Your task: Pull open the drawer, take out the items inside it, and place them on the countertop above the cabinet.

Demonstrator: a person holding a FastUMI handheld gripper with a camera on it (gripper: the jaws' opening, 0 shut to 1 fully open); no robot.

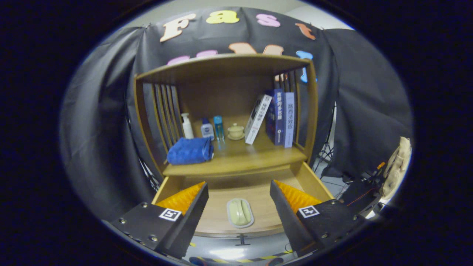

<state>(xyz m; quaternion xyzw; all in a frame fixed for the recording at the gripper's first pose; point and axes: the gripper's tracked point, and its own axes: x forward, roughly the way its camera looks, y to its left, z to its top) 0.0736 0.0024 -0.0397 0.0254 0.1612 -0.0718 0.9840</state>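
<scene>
The wooden cabinet's drawer [317,183] stands pulled out below the countertop [244,157]. On the drawer's floor lies a pale green oval item on a whitish dish [240,212], near the drawer's front. My gripper [238,207] hovers above the drawer, open, its fingers set wide on either side of the dish and touching nothing. A rolled blue towel [190,151] rests on the countertop's left end.
At the back of the countertop stand a white pump bottle [187,126], two small blue bottles [213,128] and a lidded cup [235,131]. Books [275,116] lean at the right. Slatted side walls and a top board enclose the shelf. A stand and cables sit right of the cabinet.
</scene>
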